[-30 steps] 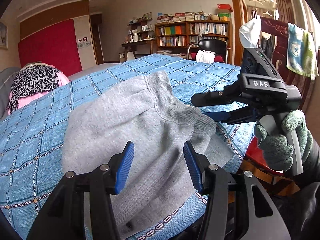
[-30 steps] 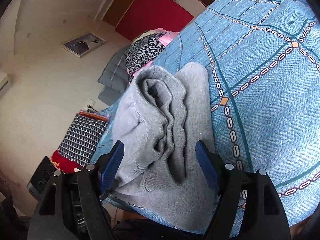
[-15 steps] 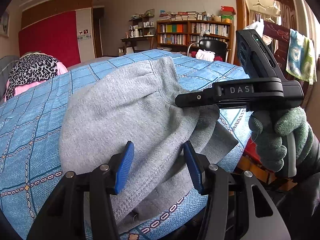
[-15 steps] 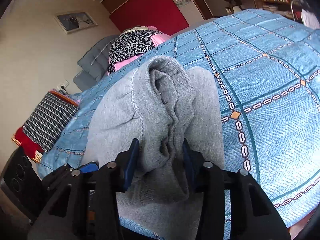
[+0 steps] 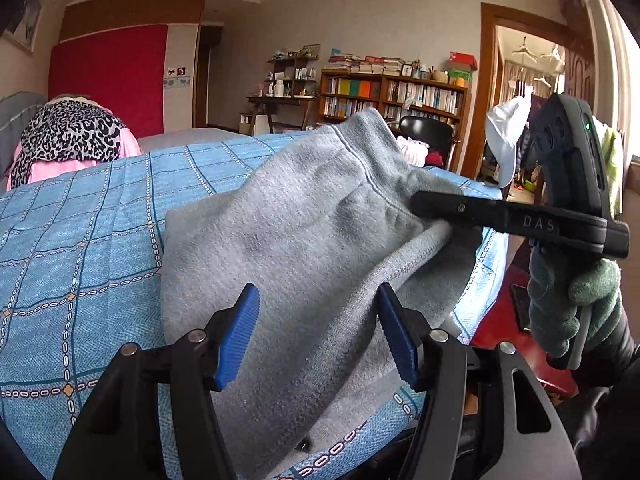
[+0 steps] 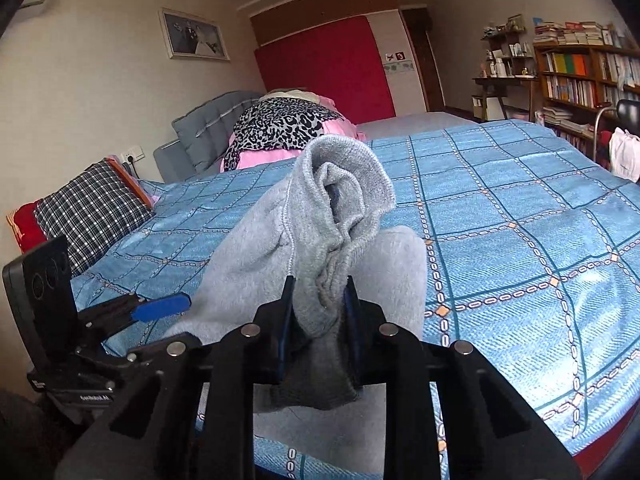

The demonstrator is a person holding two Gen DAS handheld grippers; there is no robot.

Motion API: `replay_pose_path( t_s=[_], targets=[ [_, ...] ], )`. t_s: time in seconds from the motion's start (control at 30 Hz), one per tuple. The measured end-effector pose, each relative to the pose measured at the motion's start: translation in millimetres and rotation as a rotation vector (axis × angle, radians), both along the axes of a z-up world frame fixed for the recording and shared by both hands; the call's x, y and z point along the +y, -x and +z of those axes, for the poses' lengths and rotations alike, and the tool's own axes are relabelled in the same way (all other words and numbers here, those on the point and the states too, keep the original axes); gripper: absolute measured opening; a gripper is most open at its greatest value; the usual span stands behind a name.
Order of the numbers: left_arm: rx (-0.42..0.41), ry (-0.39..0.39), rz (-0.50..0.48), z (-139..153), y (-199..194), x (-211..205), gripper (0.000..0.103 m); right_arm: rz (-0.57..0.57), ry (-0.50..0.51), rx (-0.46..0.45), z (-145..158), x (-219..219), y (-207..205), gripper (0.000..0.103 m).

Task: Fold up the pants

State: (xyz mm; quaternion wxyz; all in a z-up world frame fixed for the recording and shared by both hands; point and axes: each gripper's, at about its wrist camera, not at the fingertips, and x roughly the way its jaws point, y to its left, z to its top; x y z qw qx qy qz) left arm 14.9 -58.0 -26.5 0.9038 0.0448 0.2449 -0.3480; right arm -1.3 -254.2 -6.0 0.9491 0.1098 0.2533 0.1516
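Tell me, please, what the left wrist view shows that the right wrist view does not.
Only the left wrist view: a gloved hand holding the right tool, a doorway with hanging clothes, the left tool open around grey cloth.

Only the right wrist view: a framed picture, a checked pillow, the right tool's pads pressed on the bunched waistband.

Both: grey pants, blue bedspread, bookshelf.
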Motion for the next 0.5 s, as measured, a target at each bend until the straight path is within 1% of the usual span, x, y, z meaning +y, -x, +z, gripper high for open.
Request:
replay_pose_path(
  t_s=[0.1, 0.23, 0.27, 0.33, 0.43, 0.5],
  targets=[
    [-0.008, -0.004, -0.029, 3.7, 1.3, -7.5, 0.062, -0.042, -0.013, 0.054, -15.3, -13.3, 4.6, 0.022],
    [0.008, -0.016, -0.048, -2.2, -1.3, -17.4, 0.062, -0.11, -0.069, 0.2, -66.5, -35.6, -3.9, 0.023],
    [0.023, -0.021, -0.052, -5.2, -2.9, -19.1, 0.062, -0.117, -0.09, 0.208, -77.5, -40.3, -4.3, 0.024],
    [0.053, -0.035, -0.05, -11.0, -6.8, -21.0, 0.062, -0.108, -0.13, 0.194, -83.3, -45.6, -2.8, 0.024],
    [0.075, -0.049, -0.056, -16.9, -8.3, -25.5, 0.062, -0.104, -0.126, 0.192, -83.9, -46.8, -3.7, 0.025],
    [0.076, -0.068, -0.07, -21.4, -7.0, -32.3, 0.062, -0.105, -0.127, 0.197, -83.8, -49.6, -3.4, 0.031]
  ],
)
